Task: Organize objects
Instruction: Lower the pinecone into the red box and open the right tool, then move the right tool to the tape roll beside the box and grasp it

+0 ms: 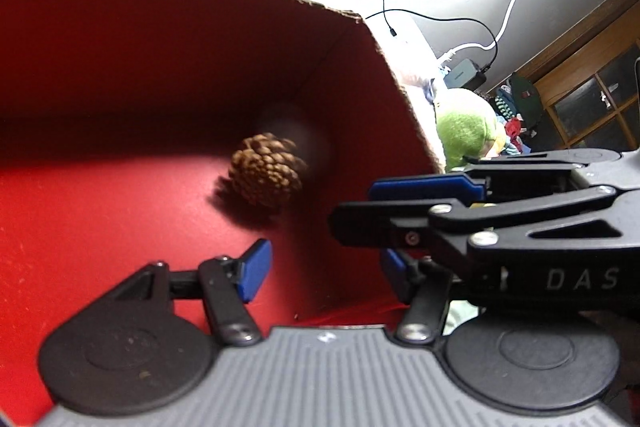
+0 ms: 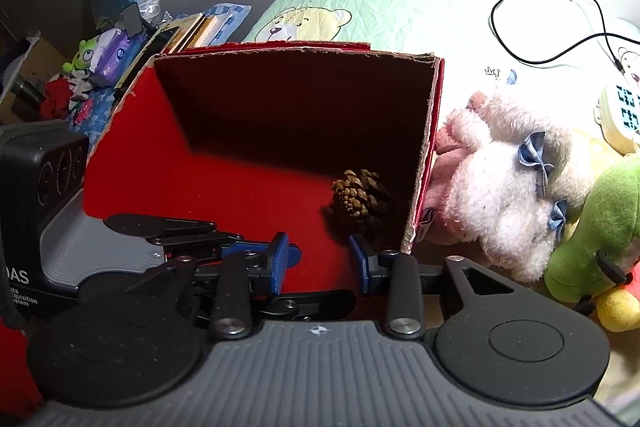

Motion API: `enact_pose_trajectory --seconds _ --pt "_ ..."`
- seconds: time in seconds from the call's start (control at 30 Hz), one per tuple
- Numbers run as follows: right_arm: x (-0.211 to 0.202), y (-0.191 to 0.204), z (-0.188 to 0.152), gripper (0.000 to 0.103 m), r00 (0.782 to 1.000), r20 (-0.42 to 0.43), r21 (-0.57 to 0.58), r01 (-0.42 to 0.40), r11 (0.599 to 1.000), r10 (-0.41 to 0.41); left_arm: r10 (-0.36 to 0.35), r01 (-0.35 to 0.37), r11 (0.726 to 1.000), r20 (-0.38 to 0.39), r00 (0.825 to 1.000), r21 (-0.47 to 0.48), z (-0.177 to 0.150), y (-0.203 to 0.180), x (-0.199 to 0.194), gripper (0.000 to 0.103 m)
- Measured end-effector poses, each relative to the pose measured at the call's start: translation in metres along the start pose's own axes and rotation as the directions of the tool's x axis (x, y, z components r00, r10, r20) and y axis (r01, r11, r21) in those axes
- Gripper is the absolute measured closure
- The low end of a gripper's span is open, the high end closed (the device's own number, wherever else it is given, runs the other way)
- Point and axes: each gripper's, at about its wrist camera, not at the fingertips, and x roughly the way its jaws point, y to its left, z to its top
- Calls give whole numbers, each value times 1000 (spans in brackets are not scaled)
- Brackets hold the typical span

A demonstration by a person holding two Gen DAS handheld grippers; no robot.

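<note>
Right wrist view: pine cone (image 2: 360,201) lying inside red box (image 2: 168,147), against its right wall. Right gripper (image 2: 318,261) and left gripper (image 1: 324,267) both hovering spread, empty. Cone looking light, stiff, brittle-scaled; gripping gently across widest middle seeming best.

Each hand-held gripper (image 1: 326,273) (image 2: 318,261) is built of black linkages, silver screws, blue pads (image 1: 254,269) — "DAS" is printed on the housing.

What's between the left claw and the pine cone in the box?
Nothing: in the left wrist view only bare red box floor lies between the open left claw and the pine cone.
</note>
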Motion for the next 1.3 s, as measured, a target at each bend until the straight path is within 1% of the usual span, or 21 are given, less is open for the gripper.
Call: enact_pose_trajectory --seconds 0.1,0.17,0.3,0.4,0.6,0.7,0.87,0.93,0.97,1.03,1.07,1.13,1.23,1.3 --pt "-5 -2 -3 67 1000 15 22 -9 1000 9 17 -17 1000 4 1000 4 0 -2 -2 41" --pt "-9 -4 -6 67 999 29 36 -14 999 13 42 -42 999 15 999 13 0 -4 -3 41" --pt "-19 -8 -15 67 997 58 68 -45 997 41 111 -113 992 47 993 50 -2 -14 -16 40" --pt "-27 -9 -21 67 994 86 84 -70 994 63 177 -182 980 69 982 76 -6 -21 -25 37" --pt "-47 -13 -33 67 985 142 105 -112 988 96 298 -307 950 122 947 64 -16 -36 -46 33" --pt "-58 -15 -41 67 981 165 114 -126 985 106 361 -371 927 142 922 51 -21 -45 -54 32" --pt "-72 -19 -54 67 975 186 97 -144 985 124 457 -470 882 177 871 35 -29 -65 -63 32" --pt "-76 -20 -59 67 973 187 86 -154 984 136 481 -493 870 181 858 24 -32 -71 -67 30" --pt "-78 -20 -62 67 972 187 81 -158 984 140 484 -495 869 178 857 17 -33 -72 -69 29" --pt "-79 -22 -70 67 972 184 71 -164 984 149 512 -526 851 201 835 17 -39 -80 -72 29" --pt "-79 -23 -73 67 971 181 67 -168 983 154 517 -531 848 201 832 14 -43 -83 -73 28" --pt "-79 -25 -80 67 972 169 64 -176 982 163 520 -530 848 192 833 0 -52 -84 -76 29" --pt "-76 -27 -92 67 972 154 68 -187 980 175 535 -539 842 165 829 -21 -67 -83 -75 31" --pt "-72 -26 -97 67 973 143 61 -190 980 180 534 -535 844 136 834 -39 -75 -80 -70 35"
